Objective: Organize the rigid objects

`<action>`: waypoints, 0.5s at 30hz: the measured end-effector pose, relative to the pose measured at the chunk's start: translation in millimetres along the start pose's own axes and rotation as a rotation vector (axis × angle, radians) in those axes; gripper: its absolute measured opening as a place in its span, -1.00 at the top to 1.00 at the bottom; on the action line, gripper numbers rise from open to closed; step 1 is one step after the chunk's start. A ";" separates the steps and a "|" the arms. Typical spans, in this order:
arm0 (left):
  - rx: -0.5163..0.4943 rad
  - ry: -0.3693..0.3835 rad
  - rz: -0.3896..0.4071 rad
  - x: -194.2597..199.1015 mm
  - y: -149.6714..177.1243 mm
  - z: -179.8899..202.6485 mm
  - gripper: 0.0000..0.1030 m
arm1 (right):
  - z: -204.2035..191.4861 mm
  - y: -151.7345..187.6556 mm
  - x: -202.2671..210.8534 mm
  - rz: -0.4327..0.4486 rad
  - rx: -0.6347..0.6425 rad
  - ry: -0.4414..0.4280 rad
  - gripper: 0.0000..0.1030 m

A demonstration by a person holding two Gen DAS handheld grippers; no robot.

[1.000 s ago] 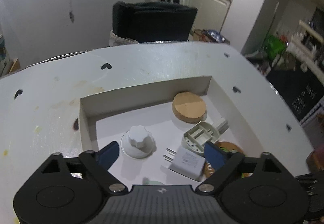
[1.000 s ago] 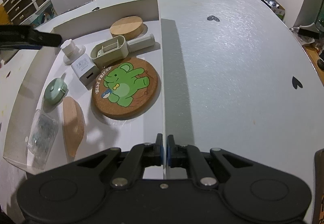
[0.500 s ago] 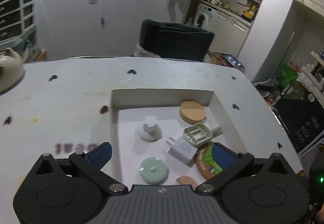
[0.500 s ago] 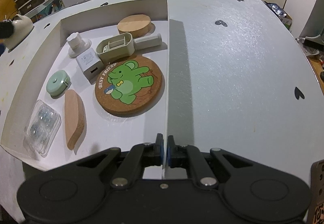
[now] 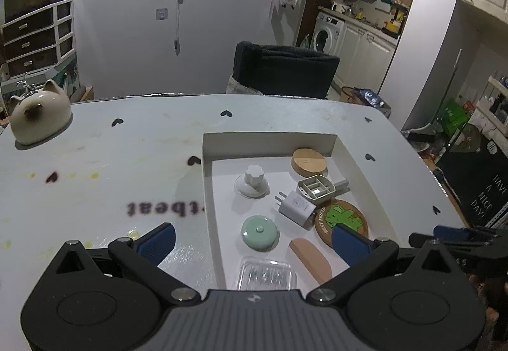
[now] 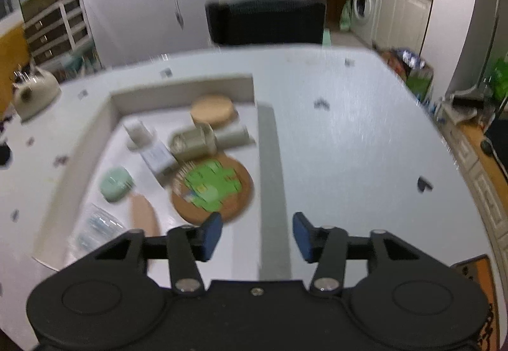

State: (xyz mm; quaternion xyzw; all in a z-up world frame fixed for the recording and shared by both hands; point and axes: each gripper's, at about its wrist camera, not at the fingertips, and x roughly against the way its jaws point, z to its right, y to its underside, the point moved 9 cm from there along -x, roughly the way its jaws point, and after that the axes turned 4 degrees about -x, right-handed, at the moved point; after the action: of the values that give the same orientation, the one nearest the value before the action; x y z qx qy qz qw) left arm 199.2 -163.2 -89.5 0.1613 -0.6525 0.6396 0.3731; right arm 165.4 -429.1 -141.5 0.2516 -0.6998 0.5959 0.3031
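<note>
Assorted small objects [image 5: 304,208] inside box [image 5: 270,138]

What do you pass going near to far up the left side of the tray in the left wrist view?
Clear plastic case → mint green round case → white knob on its round base → the tray's far wall.

The left gripper [image 5: 252,243] hung with jaws spread wide and empty, angled down near the table's near edge. The right gripper [image 6: 256,235] tilted down too, jaws opening, nothing between them.
</note>
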 end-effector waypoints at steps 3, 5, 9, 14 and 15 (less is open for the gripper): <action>-0.007 -0.015 0.017 18.6 7.2 -7.4 -1.00 | -15.0 -2.2 26.6 0.063 -0.006 -0.015 -0.34; -0.014 -0.029 0.024 29.5 13.1 -12.2 -1.00 | -25.5 -1.1 42.9 0.099 -0.005 -0.029 -0.43; -0.039 -0.052 0.047 51.9 26.4 -21.1 -1.00 | -43.5 5.7 69.7 0.155 0.004 -0.024 -0.55; -0.051 -0.089 0.086 75.8 44.7 -32.6 -1.00 | -62.7 16.5 95.3 0.205 0.008 -0.021 -0.70; -0.049 -0.095 0.089 80.1 48.1 -35.6 -1.00 | -65.7 19.3 99.4 0.212 0.011 -0.019 -0.77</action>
State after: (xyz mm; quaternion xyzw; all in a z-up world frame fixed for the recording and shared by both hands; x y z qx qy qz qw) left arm 122.5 -101.7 -71.8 0.1531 -0.6914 0.6312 0.3166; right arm 91.3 -360.2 -75.7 0.1834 -0.7221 0.6260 0.2302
